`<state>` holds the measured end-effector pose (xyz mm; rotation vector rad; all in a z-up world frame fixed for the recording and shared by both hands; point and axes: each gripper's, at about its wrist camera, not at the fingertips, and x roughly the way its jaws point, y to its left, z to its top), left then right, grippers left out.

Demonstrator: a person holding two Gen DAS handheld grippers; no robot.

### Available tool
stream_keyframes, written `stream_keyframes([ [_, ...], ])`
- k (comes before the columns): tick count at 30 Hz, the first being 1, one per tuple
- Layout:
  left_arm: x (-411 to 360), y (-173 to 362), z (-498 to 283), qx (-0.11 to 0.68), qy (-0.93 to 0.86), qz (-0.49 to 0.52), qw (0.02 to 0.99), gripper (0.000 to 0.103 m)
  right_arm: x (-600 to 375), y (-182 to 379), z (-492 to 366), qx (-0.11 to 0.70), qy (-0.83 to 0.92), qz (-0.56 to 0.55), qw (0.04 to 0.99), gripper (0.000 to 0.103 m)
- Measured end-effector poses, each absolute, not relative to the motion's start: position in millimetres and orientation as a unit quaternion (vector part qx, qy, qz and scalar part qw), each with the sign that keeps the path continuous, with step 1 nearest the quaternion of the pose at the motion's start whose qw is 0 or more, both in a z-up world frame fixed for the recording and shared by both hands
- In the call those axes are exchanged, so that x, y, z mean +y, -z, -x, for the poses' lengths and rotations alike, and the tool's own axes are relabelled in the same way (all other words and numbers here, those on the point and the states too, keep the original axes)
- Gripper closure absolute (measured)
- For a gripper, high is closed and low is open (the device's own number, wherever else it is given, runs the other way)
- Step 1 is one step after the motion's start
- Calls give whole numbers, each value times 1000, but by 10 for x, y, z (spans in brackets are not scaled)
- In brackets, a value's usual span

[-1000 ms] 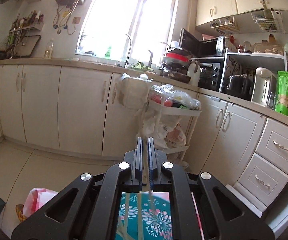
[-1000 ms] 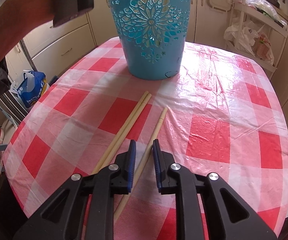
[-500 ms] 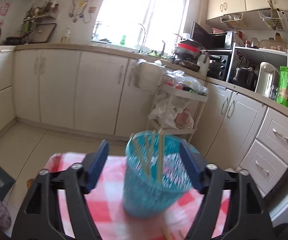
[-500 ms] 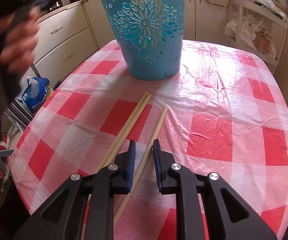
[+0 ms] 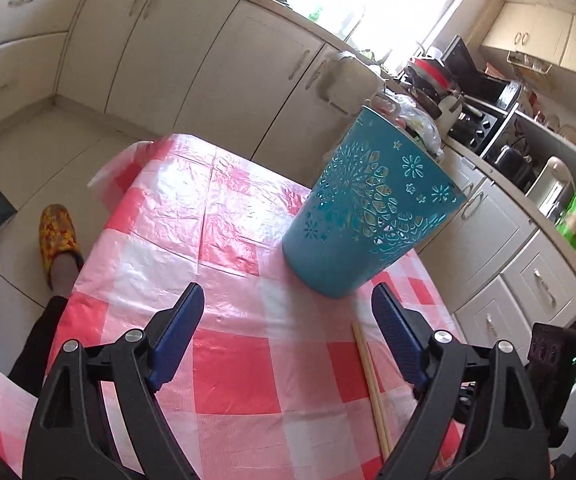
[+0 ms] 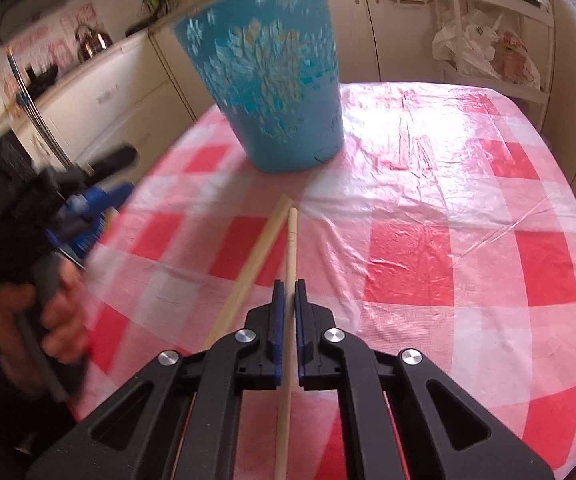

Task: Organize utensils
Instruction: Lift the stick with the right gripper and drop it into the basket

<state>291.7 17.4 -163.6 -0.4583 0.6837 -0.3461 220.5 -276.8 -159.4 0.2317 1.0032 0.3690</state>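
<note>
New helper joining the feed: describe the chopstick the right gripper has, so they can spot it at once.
Start at the tall teal cut-out bucket on the red-checked tablecloth. In front of it lie pale wooden chopsticks; the one meant runs straight toward the camera. It alone is clamped between the right gripper fingers, round-tipped, while its neighbours lie free, slanting off to the left.

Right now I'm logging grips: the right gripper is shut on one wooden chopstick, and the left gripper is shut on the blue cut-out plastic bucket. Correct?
Not quite. The left gripper is open and holds nothing, as the left wrist view shows; the blue cut-out plastic bucket stands beyond it on the table. The right gripper is indeed shut on one wooden chopstick.
</note>
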Motion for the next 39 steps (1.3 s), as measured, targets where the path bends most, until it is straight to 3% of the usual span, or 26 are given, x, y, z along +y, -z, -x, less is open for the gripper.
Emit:
stream_keyframes([
  [7, 85, 1671, -3013, 345, 169, 225, 895, 21, -3060, 878, -2313, 370, -231, -252, 864, 98],
  [12, 58, 1661, -3021, 348, 171, 224, 894, 21, -2874, 87, -2885, 275, -237, -226, 904, 98],
  [17, 83, 1660, -3035, 345, 174, 239, 891, 21, -2668, -269, -3513, 247, -229, -208, 918, 99],
  [23, 82, 1679, -3046, 350, 175, 241, 888, 21, -2650, -153, -3795, 277, -209, -197, 917, 99],
  [39, 81, 1719, -3089, 360, 170, 245, 884, 21, -2646, 575, -3066, 390, -206, -145, 886, 99],
])
